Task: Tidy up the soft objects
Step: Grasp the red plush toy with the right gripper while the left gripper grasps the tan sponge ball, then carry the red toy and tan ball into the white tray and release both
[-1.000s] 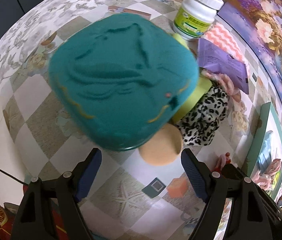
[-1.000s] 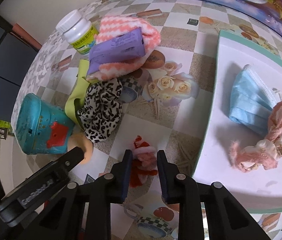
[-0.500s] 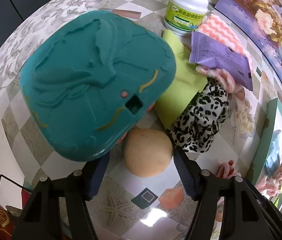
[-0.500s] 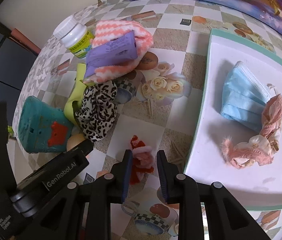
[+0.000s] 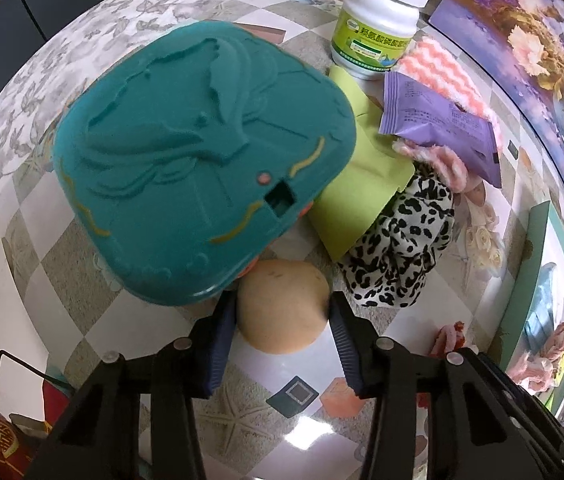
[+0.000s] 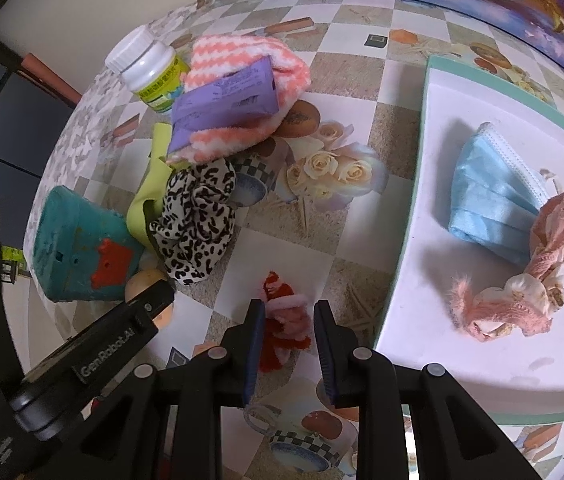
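Left gripper (image 5: 284, 312): jaws just closing onto the tan ball (image 5: 284, 306), beside the teal toy (image 5: 201, 164); pads touching its sides.
Ball: light, squashy; grip across its middle.
Right gripper (image 6: 286, 322): jaws narrow, pinching the red-pink plush (image 6: 282, 316), right of the teal toy.

On the black body of my left tool (image 6: 149, 312), seen from the right wrist, I am reading "GenRobot.AI" in white. The white bottle (image 5: 382, 20) is showing a green label with Chinese characters too small to make out, and the purple packet (image 5: 442, 128) is carrying illegible fine print.
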`<action>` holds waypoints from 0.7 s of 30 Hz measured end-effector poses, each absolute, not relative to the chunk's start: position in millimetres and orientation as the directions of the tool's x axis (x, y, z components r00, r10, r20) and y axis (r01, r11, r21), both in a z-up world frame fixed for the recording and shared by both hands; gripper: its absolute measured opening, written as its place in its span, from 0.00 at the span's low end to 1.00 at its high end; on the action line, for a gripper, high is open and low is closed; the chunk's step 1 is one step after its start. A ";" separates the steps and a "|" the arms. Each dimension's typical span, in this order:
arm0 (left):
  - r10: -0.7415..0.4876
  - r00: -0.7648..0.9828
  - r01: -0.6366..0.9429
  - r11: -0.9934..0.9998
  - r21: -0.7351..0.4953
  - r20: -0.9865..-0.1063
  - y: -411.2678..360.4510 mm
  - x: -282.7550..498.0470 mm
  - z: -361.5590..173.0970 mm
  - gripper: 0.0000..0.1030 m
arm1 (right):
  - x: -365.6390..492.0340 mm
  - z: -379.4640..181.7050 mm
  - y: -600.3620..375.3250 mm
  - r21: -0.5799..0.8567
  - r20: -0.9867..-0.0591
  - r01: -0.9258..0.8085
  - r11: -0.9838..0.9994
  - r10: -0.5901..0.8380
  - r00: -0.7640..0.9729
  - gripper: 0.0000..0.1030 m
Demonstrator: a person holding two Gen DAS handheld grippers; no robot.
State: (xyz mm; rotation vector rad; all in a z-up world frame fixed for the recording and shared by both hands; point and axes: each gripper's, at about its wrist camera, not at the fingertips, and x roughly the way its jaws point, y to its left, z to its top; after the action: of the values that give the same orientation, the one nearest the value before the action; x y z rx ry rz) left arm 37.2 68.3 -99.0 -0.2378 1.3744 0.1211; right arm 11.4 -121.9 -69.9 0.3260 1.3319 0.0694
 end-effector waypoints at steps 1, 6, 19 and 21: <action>-0.056 0.194 -0.225 0.969 -0.100 -0.979 69.0 37.1 -99.6 0.47 | 12.1 -70.9 -120.2 0.268 -0.943 0.132 0.954 0.232 0.238 0.29; -0.070 0.194 -0.230 0.967 -0.114 -0.979 88.4 29.8 -91.2 0.47 | 15.4 -79.8 -109.0 0.235 -0.954 0.106 0.966 0.209 0.214 0.31; -0.097 0.188 -0.224 0.965 -0.139 -0.977 95.7 28.8 -91.8 0.47 | 11.7 -80.1 -97.8 0.198 -0.959 0.064 0.978 0.180 0.217 0.27; -0.105 0.187 -0.218 0.965 -0.146 -0.977 95.8 26.6 -91.9 0.47 | 14.2 -78.3 -101.6 0.207 -0.957 0.075 0.976 0.185 0.224 0.27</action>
State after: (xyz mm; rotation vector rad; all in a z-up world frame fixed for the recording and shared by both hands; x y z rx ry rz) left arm 26.6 95.8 -91.9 -0.2761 1.3860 0.0806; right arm 14.2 -101.6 -78.3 0.2269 1.3462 0.0768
